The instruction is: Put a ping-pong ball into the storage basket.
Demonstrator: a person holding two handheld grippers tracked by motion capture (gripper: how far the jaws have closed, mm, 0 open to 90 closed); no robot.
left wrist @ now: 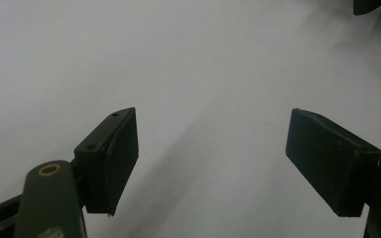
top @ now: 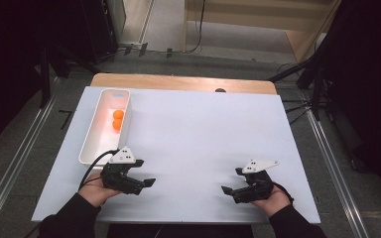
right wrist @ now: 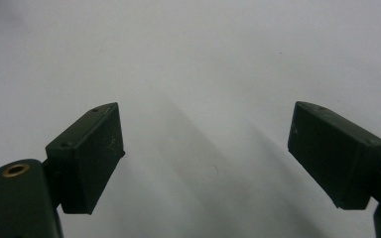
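**Both tools idle near the front edge of the counter, jaws apart and empty**

Landmark: the white bin point(top: 90, 148), a long narrow container lying along the left side of the white counter point(top: 203, 129).

Left tool point(top: 146, 182): held in the person's left hand point(top: 95, 191) just in front of the bin's near end. The body lies roughly level, with the jaws pointing away from the bin toward the counter's middle. A grey three-cornered plate point(top: 124, 155) sits on top, and a black cable point(top: 95, 161) loops from the tool past the bin's near corner. In the left gripper view the left tool point(left wrist: 211, 153) is released: the two black pads stand well apart with bare white surface between them.

Right tool point(top: 230, 184): held in the person's right hand point(top: 273, 201), well apart from the bin, near the counter's front right. Its jaws point back toward the bin side, facing the left tool across a gap of bare counter. In the right gripper view the right tool point(right wrist: 206, 158) is also released, pads wide apart, nothing between them.

Contents: two orange balls point(top: 117, 119) lie touching each other inside the bin, about midway along it, well apart from both tools.

Markings: no readable writing or label on the bin, tools or counter.

Surroundings: beyond the bin's far end a strip of wooden tabletop point(top: 178, 82) shows past the white surface. Nothing stands between either tool and the bin.
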